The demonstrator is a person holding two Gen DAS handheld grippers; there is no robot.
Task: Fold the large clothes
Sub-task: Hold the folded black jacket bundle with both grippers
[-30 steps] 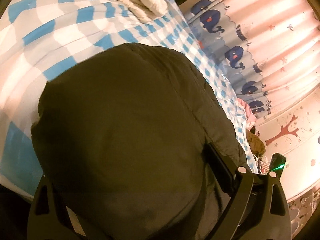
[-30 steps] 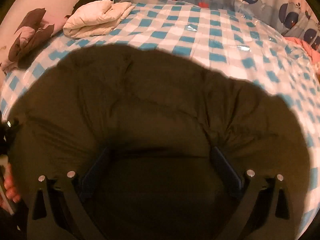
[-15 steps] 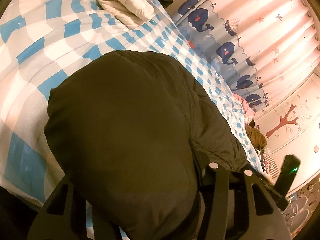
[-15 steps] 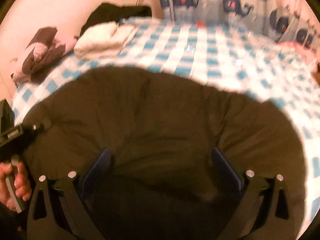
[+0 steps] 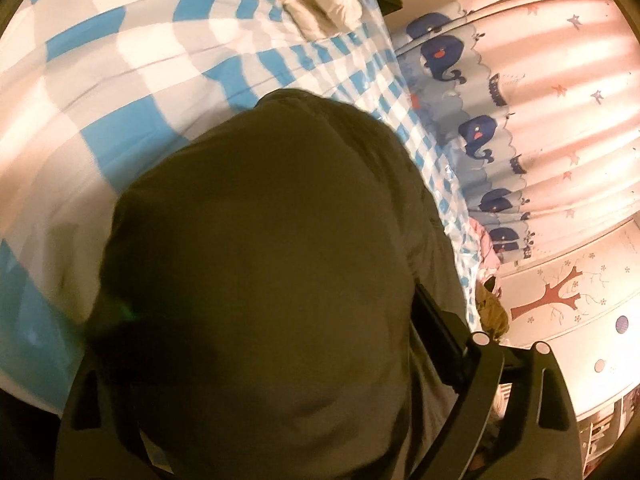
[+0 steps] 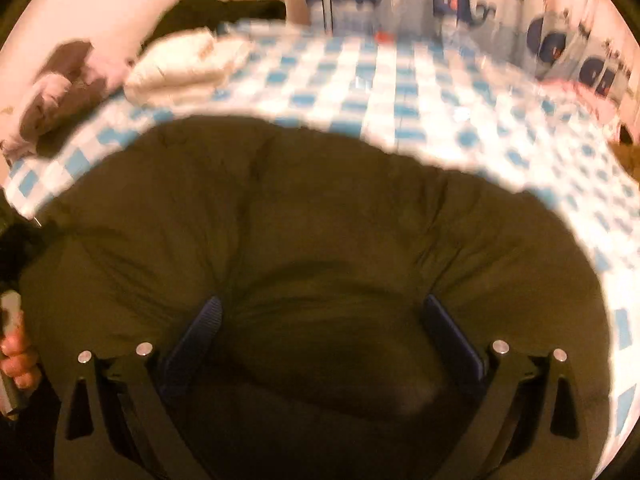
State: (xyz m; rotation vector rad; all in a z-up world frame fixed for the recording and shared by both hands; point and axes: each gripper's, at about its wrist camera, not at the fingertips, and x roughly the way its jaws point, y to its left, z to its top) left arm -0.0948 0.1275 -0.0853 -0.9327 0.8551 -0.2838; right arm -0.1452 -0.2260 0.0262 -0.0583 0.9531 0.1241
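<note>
My left gripper (image 5: 280, 360) has its jaws opening, spread wide, with the bulk of one dark olive padded jacket (image 5: 260, 260) bulging between them; whether the pads press on it I cannot tell, since the near finger is buried under the fabric. My right gripper (image 6: 320, 332) also stands wide, its two blue pads (image 6: 452, 336) sunk into a bunched fold of the same jacket, so it is clamped on the cloth. The jacket lies on the blue-and-white checked bedsheet (image 6: 400, 92), filling the near part of the bed. In the right view a hand (image 6: 18, 356) shows at the left edge, gripping a grey handle. I count one folded cream garment (image 6: 184, 64) at the far side of the bed and one whale-print curtain (image 5: 520, 100) alongside it.
</note>
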